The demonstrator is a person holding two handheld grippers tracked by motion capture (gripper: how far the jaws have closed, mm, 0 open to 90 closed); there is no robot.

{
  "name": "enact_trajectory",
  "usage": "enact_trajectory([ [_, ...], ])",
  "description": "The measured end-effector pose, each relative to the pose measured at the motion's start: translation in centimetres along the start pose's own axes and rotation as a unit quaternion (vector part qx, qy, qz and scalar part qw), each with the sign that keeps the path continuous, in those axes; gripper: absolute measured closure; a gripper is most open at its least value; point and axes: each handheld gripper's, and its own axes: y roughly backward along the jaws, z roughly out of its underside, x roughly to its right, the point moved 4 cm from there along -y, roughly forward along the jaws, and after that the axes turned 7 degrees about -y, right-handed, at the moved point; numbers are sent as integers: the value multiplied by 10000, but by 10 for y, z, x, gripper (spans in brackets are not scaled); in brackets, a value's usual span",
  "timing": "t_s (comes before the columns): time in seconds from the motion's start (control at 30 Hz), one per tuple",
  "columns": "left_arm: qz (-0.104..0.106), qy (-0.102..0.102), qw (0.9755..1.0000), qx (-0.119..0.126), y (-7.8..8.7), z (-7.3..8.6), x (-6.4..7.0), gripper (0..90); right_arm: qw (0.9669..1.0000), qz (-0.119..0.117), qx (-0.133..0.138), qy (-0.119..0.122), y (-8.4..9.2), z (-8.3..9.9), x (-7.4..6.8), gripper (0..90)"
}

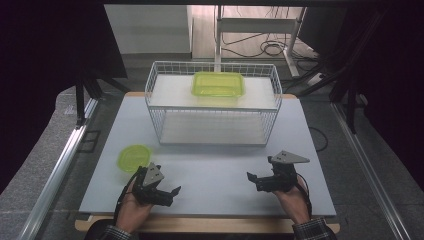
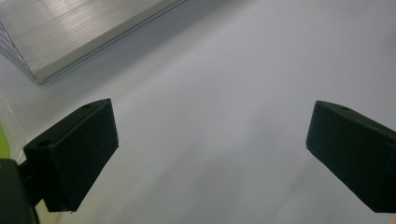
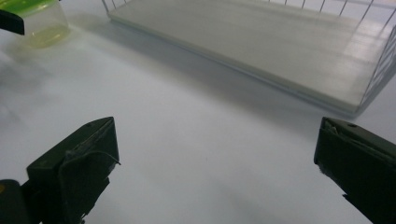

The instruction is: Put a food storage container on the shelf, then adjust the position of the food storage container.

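Both grippers are resting open and empty near the table's [image 1: 210, 175] front edge: left gripper [image 1: 169, 195], right gripper [image 1: 254, 179]. Beside the left one, the round green-lidded container [image 1: 134, 157] is standing ungrasped; the rectangular container [image 1: 218, 83] is already sitting on the wire rack's [image 1: 152, 82] upper shelf.

Pale grey table [image 1: 210, 175] set on wooden board, edge seen at front. Grey speckled floor [image 1: 40, 165] seen on both sides. Metal rails [image 1: 60, 165] laid along floor left and right. Dark curtains [image 1: 45, 50] hung at left and right. White frame leg [image 1: 218, 40] and tangled cables [image 1: 270, 47] lit brightly at back, beyond table.
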Motion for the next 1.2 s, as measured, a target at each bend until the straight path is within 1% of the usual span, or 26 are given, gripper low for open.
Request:
enact_trajectory([
  [0.03,-4,-20,10000,-4,0,0,0,22,10000,-4,-77,-29,-1,7,1,2],
  [0.23,-29,-19,10000,-15,0,0,0,22,9995,30,-305,-58,-6,19,4,3],
  [0.3,25,115,9999,-55,0,0,-1,24,9995,46,-310,-29,-6,19,4,4],
  [0.33,25,115,9999,-55,0,0,-1,26,9995,46,-310,-29,-6,19,4,4],
  [0.37,91,248,9996,-65,0,0,-1,26,9995,49,-309,-25,-7,19,4,4],
  [0.4,164,376,9991,-132,0,0,-2,29,9995,43,-301,-13,-7,20,4,5],
  [0.43,164,376,9991,-132,0,0,-2,27,9995,39,-304,-10,-7,20,5,5],
  [0.5,248,467,9985,-139,2,-1,-2,20,9995,20,-303,-21,-8,20,5,6],
  [0.53,252,509,9983,-111,3,-3,-3,23,9995,6,-302,-29,-9,20,5,7],
  [0.57,252,509,9983,-111,3,-3,-3,27,9995,6,-302,-29,-9,20,5,7],
  [0.6,278,553,9981,-29,5,-4,-5,28,9995,-43,-308,-51,-10,21,5,8],
  [0.63,383,649,9971,60,8,-7,-8,34,9995,-60,-323,-42,-11,22,4,9],
  [0.7,356,657,9972,77,10,-8,-10,46,9994,-69,-328,-26,-11,22,4,10],
  [0.73,277,680,9972,112,14,-10,-15,109,9994,-89,-344,14,-12,22,4,11],
  [0.77,277,680,9972,112,14,-10,-15,137,9994,-89,-344,14,-12,22,4,11],
  [0.8,227,695,9972,131,16,-11,-18,137,9993,-96,-346,33,-12,23,3,12],
  [0.83,169,766,9967,199,20,-13,-23,239,9993,-104,-355,51,-12,23,3,14],
  [0.87,169,766,9967,199,20,-13,-23,303,9993,-101,-359,53,-12,23,3,15],
  [0.9,126,813,9963,261,25,-15,-30,380,9993,-89,-359,68,-13,23,3,16],
  [0.97,84,824,9961,320,30,-17,-37,496,9993,-82,-355,70,-13,23,3,17],
  [1.07,-67,782,9965,277,35,-16,-51,664,9992,-76,-379,61,-14,24,4,20],
  [1.1,-148,781,9966,231,37,-15,-57,715,9992,-71,-391,64,-14,24,3,21],
  [1.17,-229,781,9966,150,39,-11,-69,832,9991,-71,-407,95,-15,24,3,25],
  [1.2,-296,795,9963,111,41,-8,-75,874,9990,-77,-416,130,-15,24,2,28],
])
